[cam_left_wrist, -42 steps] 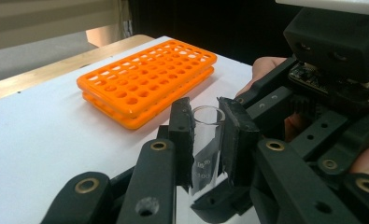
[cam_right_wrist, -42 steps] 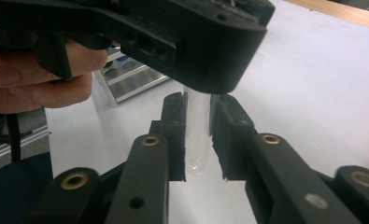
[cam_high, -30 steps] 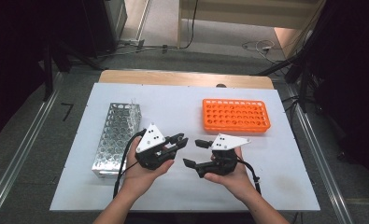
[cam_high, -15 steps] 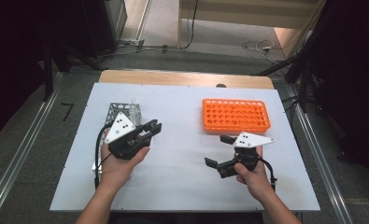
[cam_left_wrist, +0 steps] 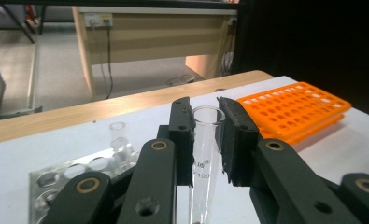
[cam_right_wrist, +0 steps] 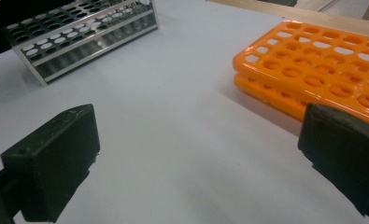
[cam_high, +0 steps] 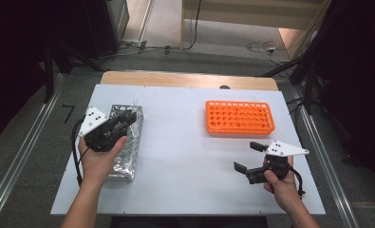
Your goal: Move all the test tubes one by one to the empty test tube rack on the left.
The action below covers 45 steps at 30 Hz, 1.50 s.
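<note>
High view: the left gripper (cam_high: 128, 117) sits over the far end of the metal test-tube rack (cam_high: 123, 161). Its jaws are clamped on a clear glass test tube (cam_left_wrist: 203, 154), held upright between the pads just above that rack. The right gripper (cam_high: 249, 156) hovers well to the right of the metal rack, just in front of the orange tube rack (cam_high: 239, 117), jaws spread wide with nothing between them.

Both hands spread apart; right tool (cam_high: 246, 156) opened wide.
</note>
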### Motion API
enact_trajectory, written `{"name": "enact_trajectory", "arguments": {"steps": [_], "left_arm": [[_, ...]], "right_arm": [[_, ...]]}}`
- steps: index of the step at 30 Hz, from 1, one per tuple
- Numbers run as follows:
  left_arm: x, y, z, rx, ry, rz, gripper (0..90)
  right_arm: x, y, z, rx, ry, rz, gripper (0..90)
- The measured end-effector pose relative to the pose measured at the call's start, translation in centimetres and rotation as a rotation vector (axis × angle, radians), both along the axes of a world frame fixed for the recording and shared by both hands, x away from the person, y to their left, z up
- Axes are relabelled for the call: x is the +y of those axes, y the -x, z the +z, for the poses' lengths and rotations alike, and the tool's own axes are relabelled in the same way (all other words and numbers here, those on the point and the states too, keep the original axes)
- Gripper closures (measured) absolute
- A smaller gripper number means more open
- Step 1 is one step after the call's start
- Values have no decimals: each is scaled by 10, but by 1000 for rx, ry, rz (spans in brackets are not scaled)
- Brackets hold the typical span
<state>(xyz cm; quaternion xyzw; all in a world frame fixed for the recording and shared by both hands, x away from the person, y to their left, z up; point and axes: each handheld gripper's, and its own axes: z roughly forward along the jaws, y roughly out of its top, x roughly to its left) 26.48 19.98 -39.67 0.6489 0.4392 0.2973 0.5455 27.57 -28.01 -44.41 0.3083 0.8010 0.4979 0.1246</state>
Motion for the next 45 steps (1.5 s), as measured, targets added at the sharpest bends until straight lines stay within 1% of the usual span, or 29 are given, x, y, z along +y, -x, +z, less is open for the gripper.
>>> {"name": "enact_trajectory", "arguments": {"steps": [4, 9, 15, 17, 19, 21, 25, 27, 29, 30, 32, 33, 36, 41, 44, 45], "left_arm": [[5, -4, -6, -3, -1, 26, 752], [6, -11, -15, -13, -19, 48, 751], [5, -16, -25, 5, -37, 73, 751], [6, -16, -28, 17, -38, 90, 750], [6, -17, -30, 33, -39, 95, 750], [5, -17, -32, 45, -52, 95, 749], [2, -19, -34, 101, -73, 88, 742], [1, -21, -35, 128, -84, 93, 729], [2, -23, -37, 160, -85, 97, 727], [1, -23, -37, 168, -92, 98, 726], [1, -24, -37, 172, -96, 93, 724], [1, -24, -37, 174, -97, 94, 714], [1, -23, -36, 178, -91, 77, 670], [6, -18, -31, 165, -33, 46, 536], [8, -14, -28, 165, -19, 20, 435], [8, -13, -27, 165, -13, 14, 388]], "right_arm": [[-13, 3, -2, -4, -1, -21, 0], [-26, 6, -3, -1, -9, -41, 0], [-33, 9, -7, 6, 1, -54, 0], [-35, 9, -6, 5, -3, -57, 0], [-35, 9, -5, 4, -9, -58, 0], [-36, 8, -5, 2, -7, -59, 0], [-37, 7, -6, 6, -10, -67, 0], [-39, 6, -6, 6, -14, -66, 0], [-39, 6, -6, 7, -13, -68, 0], [-39, 6, -6, 7, -14, -67, 0], [-39, 6, -6, 6, -12, -67, 0], [-39, 6, -6, 6, -11, -66, 0], [-39, 5, -7, 7, -12, -69, 0], [-40, 4, -7, 7, -14, -74, 0], [-41, 3, -7, 9, -13, -75, 0], [-42, 3, -7, 9, -14, -77, 0]]}}
